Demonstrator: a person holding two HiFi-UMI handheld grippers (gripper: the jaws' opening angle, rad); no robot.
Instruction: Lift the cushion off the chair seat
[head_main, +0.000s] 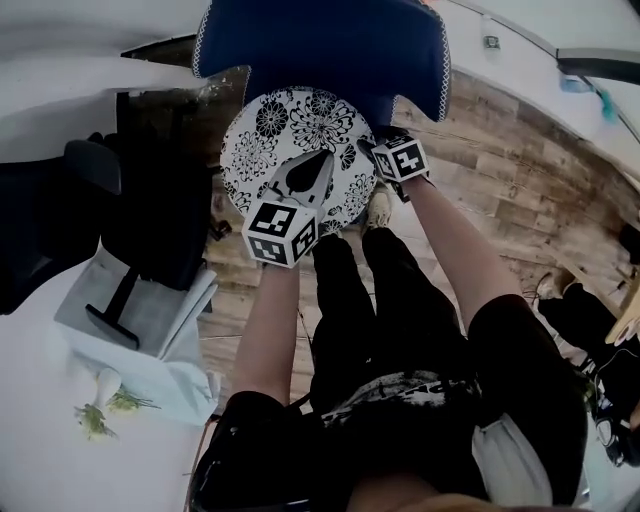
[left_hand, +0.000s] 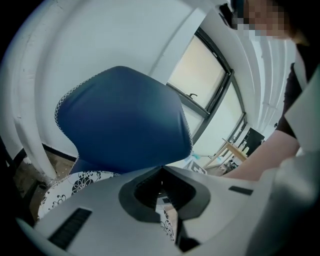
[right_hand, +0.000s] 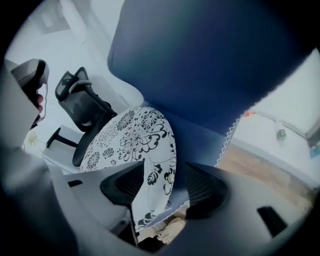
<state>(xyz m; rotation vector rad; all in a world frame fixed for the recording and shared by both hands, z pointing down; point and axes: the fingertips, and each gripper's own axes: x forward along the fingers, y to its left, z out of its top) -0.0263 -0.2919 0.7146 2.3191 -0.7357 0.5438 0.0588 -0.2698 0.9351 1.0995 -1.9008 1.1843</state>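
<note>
A round white cushion (head_main: 290, 130) with black flower print lies on the seat of a blue chair (head_main: 320, 45). My left gripper (head_main: 322, 160) hovers over the cushion's front middle, jaws shut to a point with nothing seen between them. In the left gripper view its tips (left_hand: 161, 169) meet in front of the blue backrest (left_hand: 120, 120), with the cushion (left_hand: 75, 184) low at the left. My right gripper (head_main: 372, 150) is at the cushion's right edge. In the right gripper view it (right_hand: 165, 172) stands open, the cushion's rim (right_hand: 135, 140) and the seat's edge between the pads.
A black office chair (head_main: 150, 200) stands close to the left of the blue chair. A white table (head_main: 40, 400) with a flower sprig (head_main: 100, 400) fills the lower left. Wooden floor (head_main: 520, 190) lies to the right. The person's black-clad legs (head_main: 360, 290) stand before the seat.
</note>
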